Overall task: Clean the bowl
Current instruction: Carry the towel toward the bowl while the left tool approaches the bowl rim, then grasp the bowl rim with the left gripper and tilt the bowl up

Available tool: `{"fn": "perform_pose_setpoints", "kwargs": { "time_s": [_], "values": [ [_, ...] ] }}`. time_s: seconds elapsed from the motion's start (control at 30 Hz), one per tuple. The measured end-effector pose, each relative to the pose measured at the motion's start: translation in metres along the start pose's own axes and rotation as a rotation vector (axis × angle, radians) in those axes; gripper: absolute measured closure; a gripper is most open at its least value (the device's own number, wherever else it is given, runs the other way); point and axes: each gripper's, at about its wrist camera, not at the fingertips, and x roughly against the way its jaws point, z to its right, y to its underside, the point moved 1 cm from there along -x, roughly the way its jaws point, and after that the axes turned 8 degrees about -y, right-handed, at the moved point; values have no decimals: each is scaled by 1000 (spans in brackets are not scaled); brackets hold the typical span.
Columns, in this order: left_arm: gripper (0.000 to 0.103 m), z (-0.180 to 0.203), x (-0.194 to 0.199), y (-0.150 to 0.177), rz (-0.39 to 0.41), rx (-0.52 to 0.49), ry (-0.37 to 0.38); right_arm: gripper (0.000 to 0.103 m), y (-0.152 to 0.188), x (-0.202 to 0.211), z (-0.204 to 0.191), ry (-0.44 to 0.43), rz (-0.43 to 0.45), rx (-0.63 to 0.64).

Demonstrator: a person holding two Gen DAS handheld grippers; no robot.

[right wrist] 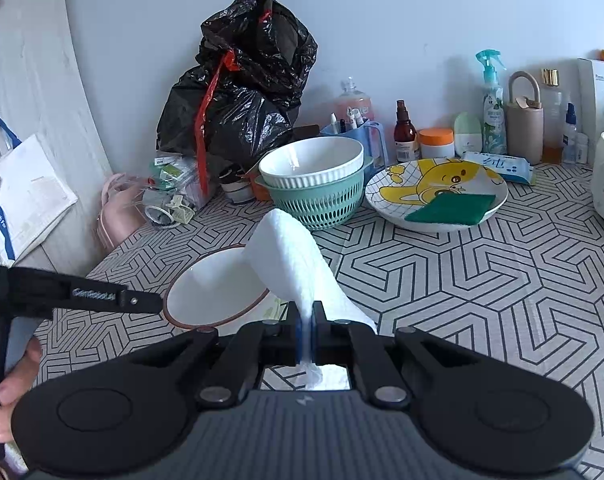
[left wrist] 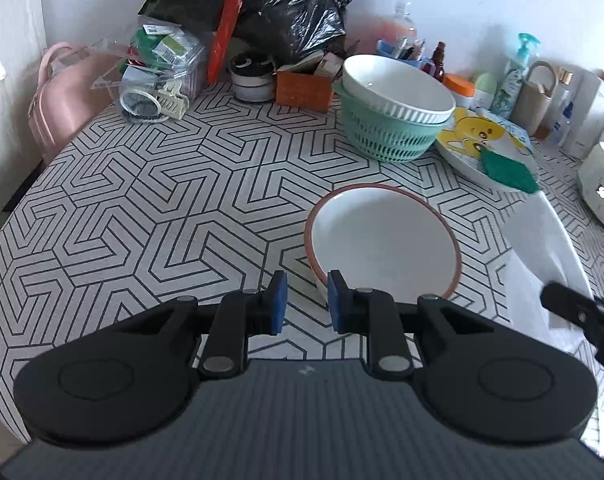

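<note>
The right tongs (right wrist: 306, 330) are clenched on a white wipe (right wrist: 289, 256), held raised beside the rimmed bowl (left wrist: 382, 246) so its inside can be wiped. The left tongs (left wrist: 304, 300) are kept parted at the bowl's near rim on the table (left wrist: 141, 208), probably to steady it.

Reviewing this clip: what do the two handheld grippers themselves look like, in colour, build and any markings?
Both match: matte black linkage arms with silver pivot pins, two round black side housings, and a dark grey ribbed body with a small pale logo. The left gripper has blue pads on its fingers. The right gripper has blue pads too. In the right wrist view, the left unit's side reads "GenRobot.AI" in pale lettering; a bare hand grips it. No cables visible.
</note>
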Motion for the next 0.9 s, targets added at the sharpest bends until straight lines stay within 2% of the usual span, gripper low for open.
{"fn": "perform_pose_setpoints", "kwargs": {
  "time_s": [0.2,0.5,0.73,0.9],
  "values": [
    [82,0,-9,-6,-25,53,62,98,3,-1,1,4,-6,-7],
    [80,2,-27,-3,-86,111,89,98,6,-2,3,13,-19,-18],
    [82,10,-32,0,-55,90,40,98,8,-3,6,10,-19,-36],
    [87,4,-34,0,-30,109,55,98,9,-7,7,-5,-21,-51]
  ]
}}
